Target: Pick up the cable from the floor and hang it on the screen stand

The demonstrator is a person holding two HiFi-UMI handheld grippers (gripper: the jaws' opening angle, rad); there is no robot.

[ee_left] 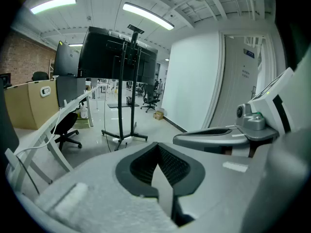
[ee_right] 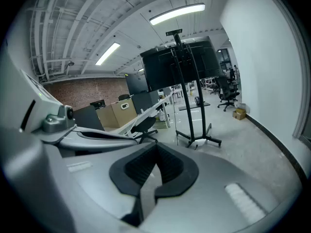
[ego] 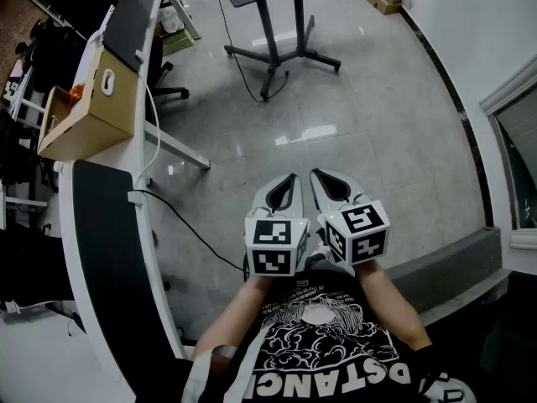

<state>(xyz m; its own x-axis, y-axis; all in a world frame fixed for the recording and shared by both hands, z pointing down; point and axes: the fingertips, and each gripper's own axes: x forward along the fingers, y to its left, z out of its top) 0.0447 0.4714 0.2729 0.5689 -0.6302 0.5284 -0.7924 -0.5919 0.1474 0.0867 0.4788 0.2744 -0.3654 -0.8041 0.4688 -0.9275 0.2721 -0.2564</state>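
The black screen stand [ego: 274, 50] stands on the grey floor ahead of me, and its dark screen [ee_left: 116, 56] fills the upper part of both gripper views. A thin black cable [ego: 238, 67] drops beside the stand's post and ends on the floor near its base [ego: 267, 96]. I hold both grippers close to my chest, side by side and pointing at the stand. The left gripper [ego: 289, 178] is shut with nothing in it [ee_left: 156, 145]. The right gripper [ego: 317, 175] is shut as well and holds nothing [ee_right: 156, 147]. Both are far from the cable.
A long white desk [ego: 109, 225] runs along my left, with a cardboard box [ego: 92, 99] on it and a black office chair [ego: 159, 82] beside it. Another black cable [ego: 193, 235] trails from the desk across the floor. A white wall [ego: 470, 23] and a grey ledge [ego: 445, 263] bound the right.
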